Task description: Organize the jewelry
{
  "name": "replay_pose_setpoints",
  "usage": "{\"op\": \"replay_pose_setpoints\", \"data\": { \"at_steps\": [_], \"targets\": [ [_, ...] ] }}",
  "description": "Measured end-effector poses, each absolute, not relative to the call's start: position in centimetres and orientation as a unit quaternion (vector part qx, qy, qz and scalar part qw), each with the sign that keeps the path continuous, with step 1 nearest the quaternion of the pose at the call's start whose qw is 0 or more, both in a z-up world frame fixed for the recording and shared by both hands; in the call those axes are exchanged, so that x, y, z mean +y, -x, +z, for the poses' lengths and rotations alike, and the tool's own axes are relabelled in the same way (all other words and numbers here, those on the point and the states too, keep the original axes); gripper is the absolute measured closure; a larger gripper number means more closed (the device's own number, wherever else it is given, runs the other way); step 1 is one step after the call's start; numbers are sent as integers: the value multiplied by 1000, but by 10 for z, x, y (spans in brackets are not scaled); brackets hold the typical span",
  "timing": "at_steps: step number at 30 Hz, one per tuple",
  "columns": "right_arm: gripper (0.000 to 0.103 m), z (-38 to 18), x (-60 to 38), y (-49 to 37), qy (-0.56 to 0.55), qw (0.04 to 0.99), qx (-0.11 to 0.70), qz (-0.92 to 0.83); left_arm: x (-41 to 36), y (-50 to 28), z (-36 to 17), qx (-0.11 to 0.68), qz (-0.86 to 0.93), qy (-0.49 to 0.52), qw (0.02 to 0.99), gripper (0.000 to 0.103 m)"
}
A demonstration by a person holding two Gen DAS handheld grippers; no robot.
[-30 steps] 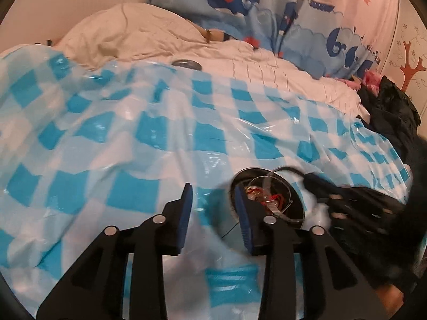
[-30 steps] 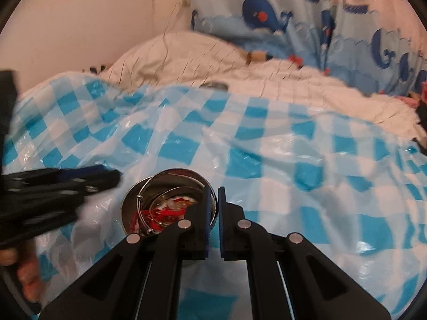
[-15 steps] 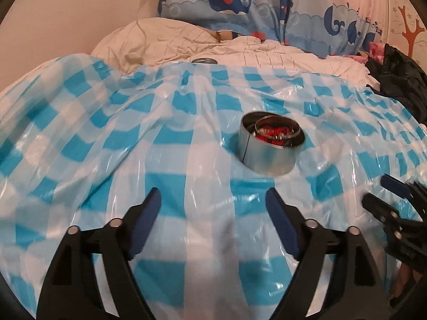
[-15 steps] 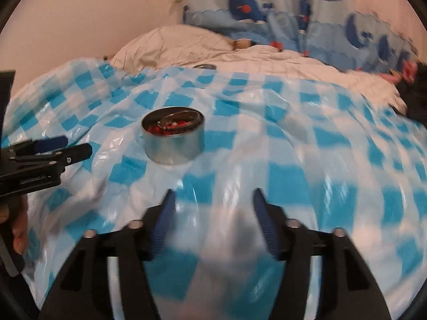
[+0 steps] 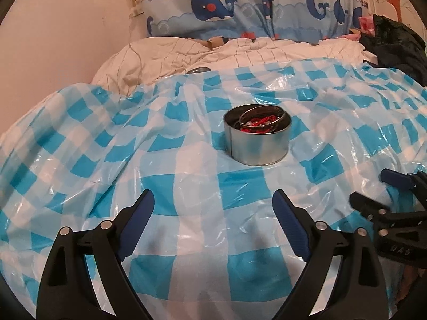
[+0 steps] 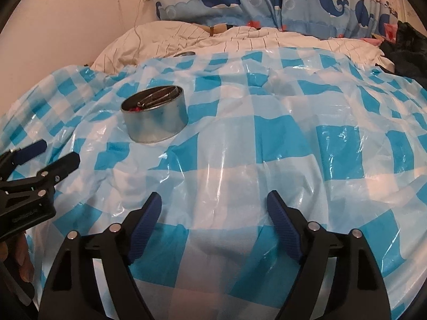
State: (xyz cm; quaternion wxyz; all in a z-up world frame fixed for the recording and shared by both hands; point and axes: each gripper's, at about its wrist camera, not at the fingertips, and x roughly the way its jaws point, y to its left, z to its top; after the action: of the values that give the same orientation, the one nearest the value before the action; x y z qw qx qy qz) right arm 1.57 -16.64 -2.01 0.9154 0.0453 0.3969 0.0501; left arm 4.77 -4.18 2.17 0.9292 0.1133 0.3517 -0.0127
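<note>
Bedding is filling both views: I'm looking at a blue-and-white checked plastic sheet lying crinkled over the bed, a white quilt bunching behind it, and a whale-print curtain hanging at the back. Something dark is heaped at the far right edge; I can't tell what it is. The round metal tin is sitting upright on the sheet with no lid on it, and the jewelry is lying inside: red cord or beads tangled under a thin metal hoop that is leaning across the opening. A small round metal piece, possibly the lid, is resting at the far edge of the sheet. Key relation: the tin is lying ahead of both tools, near dead centre and slightly right for the left gripper, but well off to the upper left for the right gripper. I'm judging the left as better lined up for any next reach. The tin being round, no long axis is mattering; the hoop is running roughly crosswise in the right wrist view. Both grippers' jaws are opening wide, with only bare sheet between the blue pads. Each gripper is hanging apart from the tin, touching nothing that I can see.
</note>
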Motion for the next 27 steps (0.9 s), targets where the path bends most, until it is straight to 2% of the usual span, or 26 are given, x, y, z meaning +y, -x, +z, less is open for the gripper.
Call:
{"op": "replay_pose_setpoints", "data": {
  "at_steps": [13, 19, 27],
  "targets": [
    [17, -24, -160, -19, -27, 909, 412, 51, -34, -63, -6, 414, -16, -58, 908, 17],
    [15, -26, -156, -20, -19, 907, 417, 48, -37, -67, -12, 426, -15, -63, 903, 16],
    [15, -27, -154, -21, -11, 908, 418, 44, -24, -70, -24, 454, -27, -18, 890, 16]
  ]
}}
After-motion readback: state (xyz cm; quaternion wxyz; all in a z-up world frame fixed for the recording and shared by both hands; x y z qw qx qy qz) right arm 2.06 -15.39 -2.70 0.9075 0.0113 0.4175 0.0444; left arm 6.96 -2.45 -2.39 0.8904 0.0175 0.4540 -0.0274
